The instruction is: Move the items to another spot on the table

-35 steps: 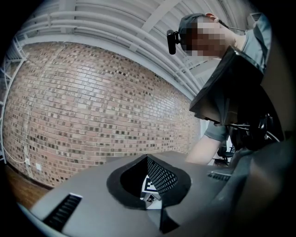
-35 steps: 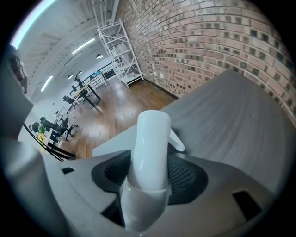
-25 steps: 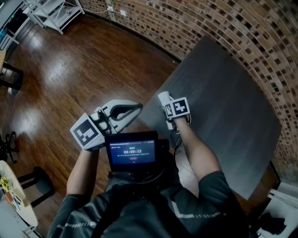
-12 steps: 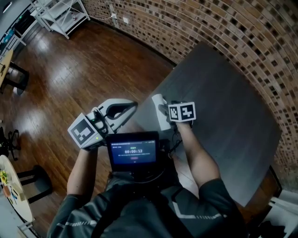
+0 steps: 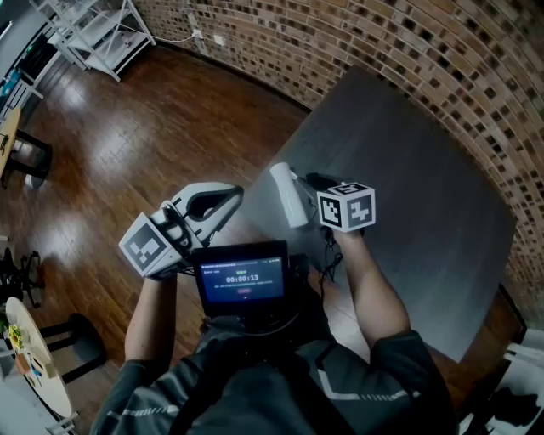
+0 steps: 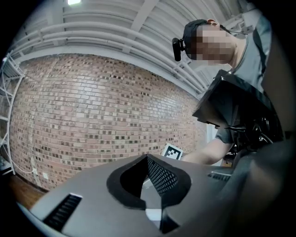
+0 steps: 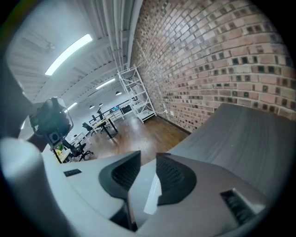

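Note:
I see no loose items on the dark grey table (image 5: pixel 408 170); its top is bare where it shows. My right gripper (image 5: pixel 291 180) hangs above the table's near left edge, its marker cube (image 5: pixel 347 206) facing up. Its jaws have just been closing and stand open with a narrow gap (image 7: pixel 148 158) and nothing between them. My left gripper (image 5: pixel 236 192) is level over the wooden floor, just left of the table's corner. Its fingertips meet (image 6: pixel 147 158) with nothing in them. It looks at the brick wall and the right gripper's marker cube (image 6: pixel 172 151).
A curved brick wall (image 5: pixel 442 59) runs behind the table. Wooden floor (image 5: pixel 127 127) lies to the left, with white shelving (image 5: pixel 93 25) at the far left and desks and chairs (image 7: pixel 88 134) beyond. A small screen (image 5: pixel 242 279) sits at my chest. A round table (image 5: pixel 34 365) stands at lower left.
The right gripper has risen above the table's edge, its marker cube now larger and further right. The left gripper has drifted slightly left and up.

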`<state>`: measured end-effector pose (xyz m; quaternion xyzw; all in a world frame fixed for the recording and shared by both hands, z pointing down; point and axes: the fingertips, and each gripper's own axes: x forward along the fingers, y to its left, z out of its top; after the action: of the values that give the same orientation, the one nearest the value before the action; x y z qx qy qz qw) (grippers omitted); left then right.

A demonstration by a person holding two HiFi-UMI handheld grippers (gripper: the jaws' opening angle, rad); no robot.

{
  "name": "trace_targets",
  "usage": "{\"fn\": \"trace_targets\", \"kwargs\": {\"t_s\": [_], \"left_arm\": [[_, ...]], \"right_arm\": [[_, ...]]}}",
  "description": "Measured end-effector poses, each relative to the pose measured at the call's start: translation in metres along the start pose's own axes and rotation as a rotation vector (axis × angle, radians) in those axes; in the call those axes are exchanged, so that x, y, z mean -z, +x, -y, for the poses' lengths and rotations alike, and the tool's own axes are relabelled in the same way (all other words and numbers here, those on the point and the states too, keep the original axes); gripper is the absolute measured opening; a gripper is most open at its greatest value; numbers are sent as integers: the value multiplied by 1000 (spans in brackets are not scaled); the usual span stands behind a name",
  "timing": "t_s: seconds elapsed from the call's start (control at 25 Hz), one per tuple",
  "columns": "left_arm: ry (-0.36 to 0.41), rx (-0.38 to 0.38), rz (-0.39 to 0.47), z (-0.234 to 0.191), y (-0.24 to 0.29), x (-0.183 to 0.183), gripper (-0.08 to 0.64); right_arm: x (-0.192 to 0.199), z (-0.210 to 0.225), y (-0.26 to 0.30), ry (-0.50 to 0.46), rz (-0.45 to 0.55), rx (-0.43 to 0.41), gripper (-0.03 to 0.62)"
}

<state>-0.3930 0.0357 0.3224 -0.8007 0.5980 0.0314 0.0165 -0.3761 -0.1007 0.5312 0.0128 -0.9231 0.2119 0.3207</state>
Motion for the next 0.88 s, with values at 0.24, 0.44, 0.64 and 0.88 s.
{"fn": "trace_targets", "kwargs": {"t_s": [0.24, 0.44, 0.64, 0.88], "left_arm": [[28, 78, 48, 27, -34, -18, -5], [8, 128, 96, 40, -79, -29, -5], [9, 163, 127, 56, -104, -39, -5], [10, 126, 144, 71, -116, -49, -5]], "right_arm": [[-18, -51, -63, -48, 216, 57, 6], [-17, -105, -103, -74, 352, 120, 5], [-15, -143, -141, -97, 455, 167, 5], [-15, -173, -178, -170, 540, 164, 5]]}}
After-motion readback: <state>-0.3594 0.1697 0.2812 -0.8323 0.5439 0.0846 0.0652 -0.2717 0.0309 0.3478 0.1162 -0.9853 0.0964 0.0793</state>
